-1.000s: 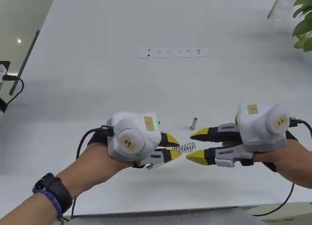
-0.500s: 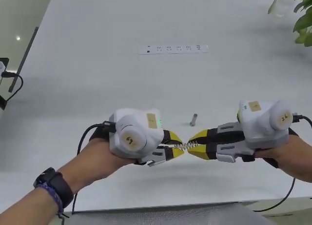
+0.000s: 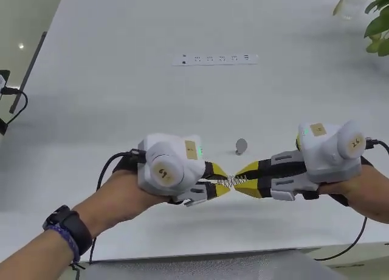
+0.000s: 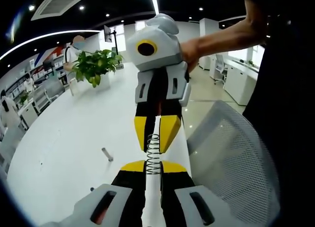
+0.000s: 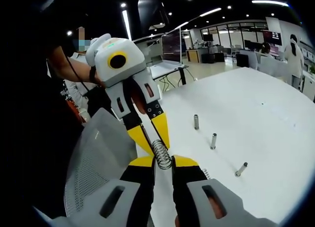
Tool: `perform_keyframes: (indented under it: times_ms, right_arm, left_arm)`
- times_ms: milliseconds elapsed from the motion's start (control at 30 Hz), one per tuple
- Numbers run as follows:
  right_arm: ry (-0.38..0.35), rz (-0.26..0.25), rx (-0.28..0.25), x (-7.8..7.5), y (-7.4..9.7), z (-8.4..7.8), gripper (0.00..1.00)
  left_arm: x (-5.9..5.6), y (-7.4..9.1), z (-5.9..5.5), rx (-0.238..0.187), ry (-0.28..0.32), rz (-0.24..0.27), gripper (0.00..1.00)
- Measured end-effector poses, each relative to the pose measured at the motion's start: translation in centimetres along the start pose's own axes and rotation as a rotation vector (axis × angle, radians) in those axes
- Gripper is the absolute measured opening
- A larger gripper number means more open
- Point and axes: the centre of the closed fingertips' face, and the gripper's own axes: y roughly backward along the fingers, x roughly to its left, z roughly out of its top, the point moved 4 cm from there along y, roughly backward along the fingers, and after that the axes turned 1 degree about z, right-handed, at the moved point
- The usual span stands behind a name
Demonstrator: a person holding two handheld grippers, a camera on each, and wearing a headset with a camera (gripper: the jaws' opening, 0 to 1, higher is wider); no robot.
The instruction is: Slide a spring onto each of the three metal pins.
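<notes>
A small coiled metal spring [image 3: 231, 181] hangs in the air between my two grippers, just above the white table [image 3: 182, 104]. My left gripper [image 3: 219, 184] is shut on one end of the spring and my right gripper [image 3: 242, 184] is shut on the other, yellow tips almost meeting. In the left gripper view the spring [image 4: 153, 153] runs from my own jaws up into the right gripper's. In the right gripper view the spring [image 5: 161, 154] sits at my jaw tips. Three short metal pins [image 5: 196, 121] [image 5: 213, 141] [image 5: 241, 169] lie apart on the table; one pin [image 3: 241, 146] lies just behind the tips.
A white power strip [image 3: 214, 59] lies across the far middle of the table. A green plant [image 3: 377, 25] stands at the far right corner. A mesh chair back [image 4: 231, 158] is close under the table's near edge. A black cable [image 3: 18, 104] hangs at the far left.
My right gripper, open one second ago, has moved in and shut on the free end of the spring held by my left gripper. The left gripper stays shut.
</notes>
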Motion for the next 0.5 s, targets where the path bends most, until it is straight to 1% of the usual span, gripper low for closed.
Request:
perform_keyframes:
  times_ms: [200, 367, 433, 500]
  right_arm:
    - [0.026, -0.002, 0.022, 0.1, 0.2, 0.7, 0.1]
    - [0.071, 0.0, 0.061, 0.3, 0.2, 1.4, 0.09]
    - [0.079, 0.001, 0.06, 0.1, 0.2, 1.8, 0.09]
    - [0.095, 0.002, 0.075, 0.0, 0.3, 2.2, 0.09]
  left_arm:
    - [0.2, -0.2, 0.2, -0.003, -0.002, 0.005, 0.02]
    - [0.4, -0.5, 0.3, -0.012, 0.003, 0.008, 0.02]
    - [0.4, -0.7, 0.4, -0.013, 0.0, 0.006, 0.02]
    - [0.4, -0.8, 0.6, -0.023, 0.006, 0.007, 0.02]
